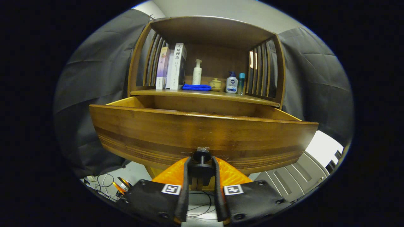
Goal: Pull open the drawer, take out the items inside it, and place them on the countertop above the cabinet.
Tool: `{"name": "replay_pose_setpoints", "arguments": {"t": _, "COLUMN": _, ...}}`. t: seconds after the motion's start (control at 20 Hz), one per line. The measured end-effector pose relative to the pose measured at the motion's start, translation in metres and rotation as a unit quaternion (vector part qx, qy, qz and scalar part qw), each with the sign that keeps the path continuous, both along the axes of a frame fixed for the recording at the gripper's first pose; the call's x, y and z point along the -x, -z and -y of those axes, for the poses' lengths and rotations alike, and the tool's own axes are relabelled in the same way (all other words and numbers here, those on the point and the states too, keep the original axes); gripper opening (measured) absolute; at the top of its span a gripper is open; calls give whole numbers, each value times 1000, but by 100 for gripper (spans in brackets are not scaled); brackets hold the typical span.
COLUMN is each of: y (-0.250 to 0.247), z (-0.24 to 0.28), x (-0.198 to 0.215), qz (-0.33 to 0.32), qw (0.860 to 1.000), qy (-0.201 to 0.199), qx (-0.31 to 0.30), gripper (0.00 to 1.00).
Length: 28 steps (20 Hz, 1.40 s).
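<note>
A wooden drawer [202, 132] stands pulled out from the cabinet toward me, its front panel filling the space just ahead of the fingers. Its dark round knob [202, 156] sits between my fingertips, and my gripper [202, 162] is shut on it, both fingers pressing its sides. The drawer's inside is hidden behind the front panel, so I cannot see any items in it. Above the drawer runs the countertop [262, 100] of the cabinet.
On the countertop stand books [172, 67], a white pump bottle [197, 73], a folded blue cloth [196, 87], a small tan pot [216, 84], a white and blue bottle [231, 83] and a slim teal bottle [241, 83]. Slatted side walls and a roof enclose it. Cables [105, 186] lie on the floor.
</note>
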<state>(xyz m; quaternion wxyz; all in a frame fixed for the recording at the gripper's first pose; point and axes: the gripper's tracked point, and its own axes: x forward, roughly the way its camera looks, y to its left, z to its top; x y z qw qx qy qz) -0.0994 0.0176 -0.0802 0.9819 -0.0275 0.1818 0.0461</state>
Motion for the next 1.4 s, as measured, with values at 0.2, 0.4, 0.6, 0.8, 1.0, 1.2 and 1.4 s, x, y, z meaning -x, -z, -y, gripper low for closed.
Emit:
{"name": "replay_pose_setpoints", "arguments": {"t": 0.2, "y": -5, "z": 1, "x": 9, "qz": 2, "qw": 1000, "qy": 2, "qx": -5, "gripper": 50}}
{"name": "replay_pose_setpoints", "arguments": {"t": 0.4, "y": -31, "z": -4, "x": 8, "qz": 35, "qw": 999, "qy": -6, "qx": -13, "gripper": 75}}
{"name": "replay_pose_setpoints", "arguments": {"t": 0.6, "y": -72, "z": 1, "x": 18, "qz": 66, "qw": 998, "qy": 8, "qx": -1, "gripper": 95}}
{"name": "replay_pose_setpoints", "arguments": {"t": 0.8, "y": -111, "z": 0, "x": -9, "qz": 77, "qw": 996, "qy": 27, "qx": -21, "gripper": 95}}
{"name": "replay_pose_setpoints", "arguments": {"t": 1.0, "y": -130, "z": 6, "x": -43, "qz": 61, "qw": 997, "qy": 53, "qx": -17, "gripper": 96}}
{"name": "replay_pose_setpoints", "arguments": {"t": 1.2, "y": -131, "z": 4, "x": -78, "qz": 15, "qw": 998, "qy": 58, "qx": 4, "gripper": 96}}
{"name": "replay_pose_setpoints", "arguments": {"t": 1.4, "y": -114, "z": 5, "x": -112, "qz": -51, "qw": 996, "qy": 66, "qx": 24, "gripper": 96}}
